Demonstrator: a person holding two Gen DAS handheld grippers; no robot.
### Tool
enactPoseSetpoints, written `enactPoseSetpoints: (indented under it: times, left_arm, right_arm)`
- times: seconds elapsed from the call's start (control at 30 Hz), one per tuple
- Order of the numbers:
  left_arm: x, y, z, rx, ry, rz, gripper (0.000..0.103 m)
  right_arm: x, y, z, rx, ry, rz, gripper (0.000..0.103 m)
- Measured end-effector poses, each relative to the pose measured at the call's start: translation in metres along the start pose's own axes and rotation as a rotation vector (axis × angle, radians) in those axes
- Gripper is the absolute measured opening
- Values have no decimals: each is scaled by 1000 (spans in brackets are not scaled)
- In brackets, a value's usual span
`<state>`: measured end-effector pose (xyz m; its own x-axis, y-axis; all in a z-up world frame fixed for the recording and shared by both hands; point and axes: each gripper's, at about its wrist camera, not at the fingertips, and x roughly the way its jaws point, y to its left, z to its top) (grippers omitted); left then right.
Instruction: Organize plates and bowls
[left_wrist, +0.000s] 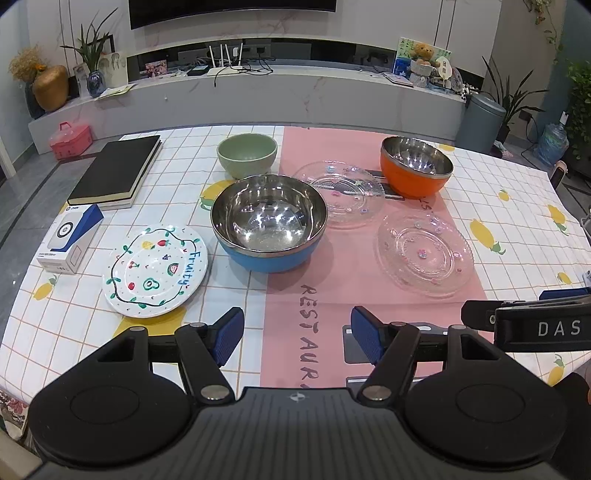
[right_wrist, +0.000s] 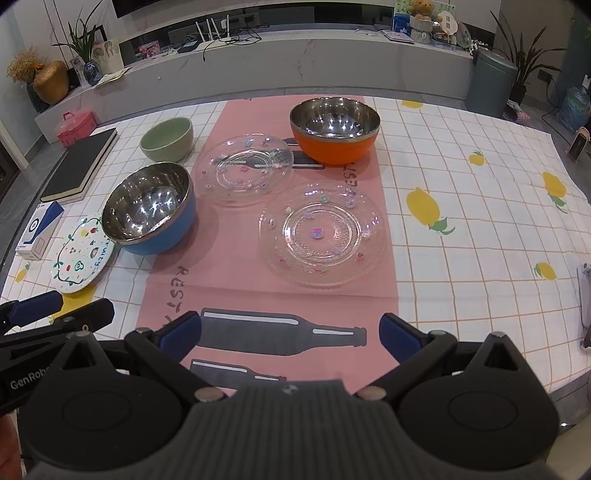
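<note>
On the table stand a blue steel-lined bowl (left_wrist: 269, 223) (right_wrist: 149, 210), an orange steel-lined bowl (left_wrist: 415, 166) (right_wrist: 334, 129) and a green bowl (left_wrist: 246, 153) (right_wrist: 168, 139). Two clear glass plates lie on the pink runner, one farther (left_wrist: 340, 192) (right_wrist: 245, 170) and one nearer (left_wrist: 424, 253) (right_wrist: 319, 232). A white fruit-painted plate (left_wrist: 155, 269) (right_wrist: 83, 258) lies left of the blue bowl. My left gripper (left_wrist: 297, 338) is open and empty, near the front edge. My right gripper (right_wrist: 291, 332) is open and empty, in front of the nearer glass plate.
A black book (left_wrist: 114, 171) (right_wrist: 79, 166) and a white and blue box (left_wrist: 70, 238) (right_wrist: 38, 229) lie at the table's left. The pink runner (left_wrist: 332, 295) runs down the middle. The right gripper's side shows at the right edge in the left wrist view (left_wrist: 535, 325).
</note>
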<state>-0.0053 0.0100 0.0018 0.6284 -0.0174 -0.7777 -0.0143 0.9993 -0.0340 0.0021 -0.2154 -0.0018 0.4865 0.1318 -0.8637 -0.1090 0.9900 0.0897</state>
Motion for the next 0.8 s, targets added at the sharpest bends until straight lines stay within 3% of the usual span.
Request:
enactPoseSetpoints:
  times: [0.8]
  left_arm:
    - [3,-2,-2,-1,10,-1,78]
  right_arm:
    - [4,0,-5,7,25,4,100]
